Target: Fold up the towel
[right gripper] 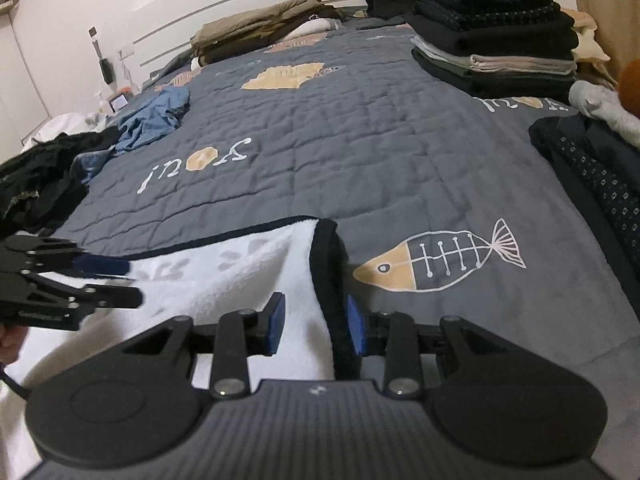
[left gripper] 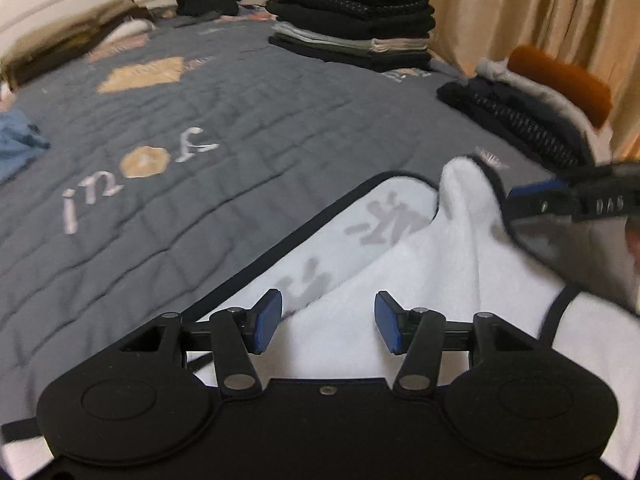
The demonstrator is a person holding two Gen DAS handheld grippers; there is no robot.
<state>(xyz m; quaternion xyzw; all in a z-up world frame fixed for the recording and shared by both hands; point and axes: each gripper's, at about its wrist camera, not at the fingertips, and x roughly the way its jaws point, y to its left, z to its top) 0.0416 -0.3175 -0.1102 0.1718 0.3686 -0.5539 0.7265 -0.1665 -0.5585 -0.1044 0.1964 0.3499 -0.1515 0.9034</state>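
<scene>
A white towel (left gripper: 400,280) with dark trim and grey marks lies on the near end of a grey quilted bedspread (left gripper: 200,128). My left gripper (left gripper: 328,320) hovers open over the towel's near part with nothing between its blue pads. At the right of the left wrist view, my right gripper (left gripper: 528,200) holds one edge of the towel up in a peak. In the right wrist view the towel (right gripper: 240,280) rises in a ridge, and its dark edge stands between the pads of my right gripper (right gripper: 316,322), shut on it. My left gripper (right gripper: 120,282) shows at the left, open.
A tall stack of folded dark clothes (right gripper: 496,28) stands at the far right of the bed, with another dark pile (right gripper: 592,168) nearer. A crumpled blue garment (right gripper: 156,120) and black clothes (right gripper: 36,184) lie at the left. Beige curtains (left gripper: 520,8) hang beyond the bed.
</scene>
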